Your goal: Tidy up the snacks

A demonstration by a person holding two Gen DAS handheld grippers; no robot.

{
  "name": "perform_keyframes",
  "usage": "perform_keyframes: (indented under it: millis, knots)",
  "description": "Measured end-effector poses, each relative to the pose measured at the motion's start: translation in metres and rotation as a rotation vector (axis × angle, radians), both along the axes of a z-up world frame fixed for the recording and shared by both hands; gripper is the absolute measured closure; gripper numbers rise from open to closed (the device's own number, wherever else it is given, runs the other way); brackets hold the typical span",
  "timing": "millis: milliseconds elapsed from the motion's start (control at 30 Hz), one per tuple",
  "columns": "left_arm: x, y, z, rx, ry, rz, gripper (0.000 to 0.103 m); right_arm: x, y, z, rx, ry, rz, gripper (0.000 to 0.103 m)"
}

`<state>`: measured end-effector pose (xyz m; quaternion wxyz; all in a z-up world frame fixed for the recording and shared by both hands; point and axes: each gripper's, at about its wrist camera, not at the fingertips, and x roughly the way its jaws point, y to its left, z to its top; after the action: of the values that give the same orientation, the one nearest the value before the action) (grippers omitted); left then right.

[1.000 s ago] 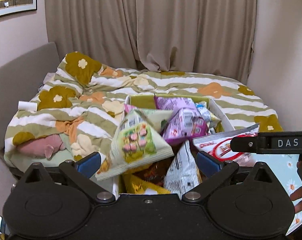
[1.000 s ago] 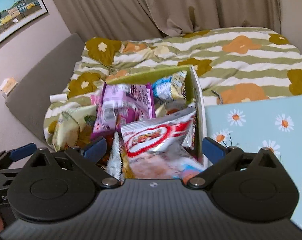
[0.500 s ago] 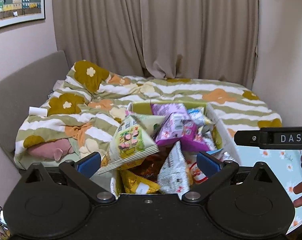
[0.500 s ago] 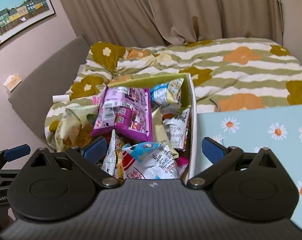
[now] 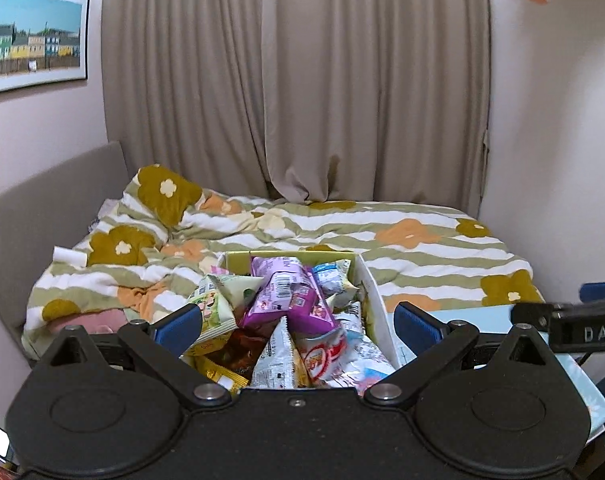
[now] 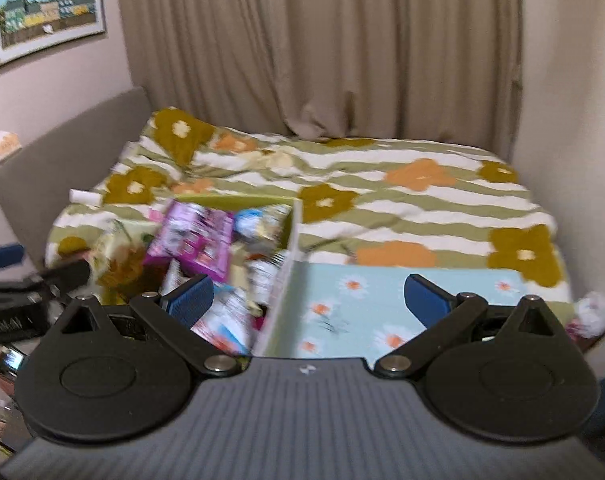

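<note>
A bed covered by a green-and-white striped duvet with ochre and orange flowers (image 5: 342,232) carries an open cardboard box (image 5: 376,300) of snack packets near its front edge. Just right of it lies a flat pale-blue daisy-patterned lid (image 6: 382,300). A small white roll (image 5: 68,256) rests far left.

We see a green-and-white striped duvet (image 5: 382,240) with mustard and orange flowers, a pale blue daisy-print lid (image 6: 362,304), a purple snack bag (image 5: 286,300), beige curtains (image 5: 302,80), blue-padded black tools.
</note>
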<state>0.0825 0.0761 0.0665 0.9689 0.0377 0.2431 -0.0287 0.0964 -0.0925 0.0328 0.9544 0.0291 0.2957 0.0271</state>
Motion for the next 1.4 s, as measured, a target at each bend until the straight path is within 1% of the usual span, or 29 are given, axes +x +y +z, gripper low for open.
perform_keyframes:
  millis: [67, 200, 467, 733, 1400]
  knots:
    - [-0.007, -0.006, 0.0, 0.025, -0.007, -0.002, 0.0, -0.01, -0.008, -0.003, -0.018, 0.019, -0.025, 0.0]
    - [-0.021, -0.015, -0.007, 0.059, -0.007, -0.019, 0.0, -0.026, -0.025, -0.011, -0.005, 0.046, -0.069, 0.0]
    - [-0.03, -0.023, -0.02, 0.058, 0.038, -0.033, 0.0, -0.047, -0.039, -0.024, -0.007, 0.07, -0.103, 0.0]
    - [-0.032, -0.025, -0.024, 0.067, 0.052, -0.032, 0.0, -0.048, -0.046, -0.028, 0.005, 0.077, -0.116, 0.0]
    - [-0.029, -0.028, -0.028, 0.066, 0.076, -0.038, 0.0, -0.047, -0.048, -0.033, 0.008, 0.083, -0.122, 0.0]
